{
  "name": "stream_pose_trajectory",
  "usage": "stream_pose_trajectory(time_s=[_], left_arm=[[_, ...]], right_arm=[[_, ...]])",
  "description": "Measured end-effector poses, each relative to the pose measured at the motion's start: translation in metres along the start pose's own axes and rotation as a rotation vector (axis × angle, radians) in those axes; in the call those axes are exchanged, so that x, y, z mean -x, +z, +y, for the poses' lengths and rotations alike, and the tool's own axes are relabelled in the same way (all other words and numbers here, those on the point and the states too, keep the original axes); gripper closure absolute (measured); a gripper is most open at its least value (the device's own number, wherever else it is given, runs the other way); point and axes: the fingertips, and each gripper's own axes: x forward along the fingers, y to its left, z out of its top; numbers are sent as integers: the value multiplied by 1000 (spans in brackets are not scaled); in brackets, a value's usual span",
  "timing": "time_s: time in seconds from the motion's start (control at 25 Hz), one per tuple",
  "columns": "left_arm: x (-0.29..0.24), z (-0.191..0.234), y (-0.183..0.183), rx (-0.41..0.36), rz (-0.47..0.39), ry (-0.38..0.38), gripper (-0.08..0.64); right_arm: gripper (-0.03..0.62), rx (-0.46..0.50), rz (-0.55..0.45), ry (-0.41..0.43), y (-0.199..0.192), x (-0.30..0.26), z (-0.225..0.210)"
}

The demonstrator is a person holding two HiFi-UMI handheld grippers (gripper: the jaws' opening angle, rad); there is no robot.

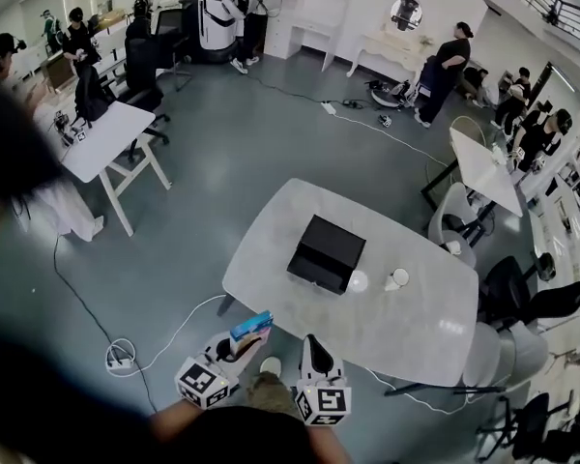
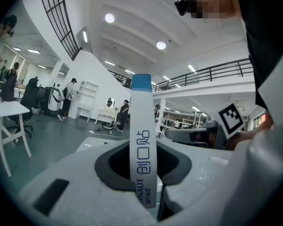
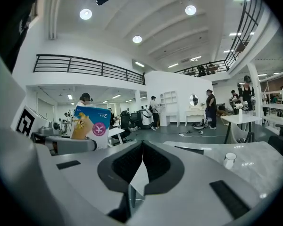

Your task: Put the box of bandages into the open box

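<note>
The box of bandages [image 1: 251, 325] is blue and white, and my left gripper [image 1: 238, 344] is shut on it, holding it up off the near left edge of the white table [image 1: 416, 332]. In the left gripper view the bandage box [image 2: 143, 140] stands edge-on between the jaws of that gripper [image 2: 144, 175]. The open black box [image 1: 326, 253] sits on the table's left middle, well ahead of both grippers. My right gripper [image 1: 315, 354] hangs beside the left one, shut and empty. In the right gripper view its tips [image 3: 142, 143] meet, and the bandage box [image 3: 90, 127] shows at the left.
A white cup [image 1: 396, 279] and a small white round object [image 1: 358, 281] stand just right of the black box. Chairs [image 1: 503, 351] line the table's right side. A cable and power strip [image 1: 119, 358] lie on the floor at the left. People stand far off.
</note>
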Motion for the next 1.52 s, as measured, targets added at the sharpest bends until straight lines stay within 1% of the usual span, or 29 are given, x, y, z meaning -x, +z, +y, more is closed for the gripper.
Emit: stream_pose_trajectory(time_s=[0.12,0.24,0.48,0.6,0.68,0.84,1.0,1.16,1.2,1.24,1.4,1.52], left_arm=[[-50,19,5,18,23,14,472],[-88,31,7,29,51,24,472],[-150,51,-12,105,117,34,472],[-179,64,-19,162,143,48,472],[-197,66,-26,187,159,55,472],[-225,70,-33,182,181,56,472],[-244,78,-41,195,199,67,472],[-264,88,-51,113,257,65,472],[-268,90,-54,105,270,62,472],[-271,92,-57,108,280,61,472],[-284,99,-75,160,299,77,472],[-298,105,-89,175,321,72,472]], right_arm=[[580,-2,10,7,12,-31,-37],[580,-12,24,3,20,-49,-66],[580,-31,21,13,19,-75,-111],[580,-35,23,11,20,-87,-131],[580,-36,26,9,16,-90,-146],[580,-38,29,11,13,-103,-163],[580,-84,47,24,8,-117,-172],[580,-102,58,16,5,-129,-179],[580,-102,62,13,4,-131,-180],[580,-100,67,10,2,-133,-181],[580,-102,87,0,-6,-138,-190],[580,-109,101,-17,-12,-143,-199]])
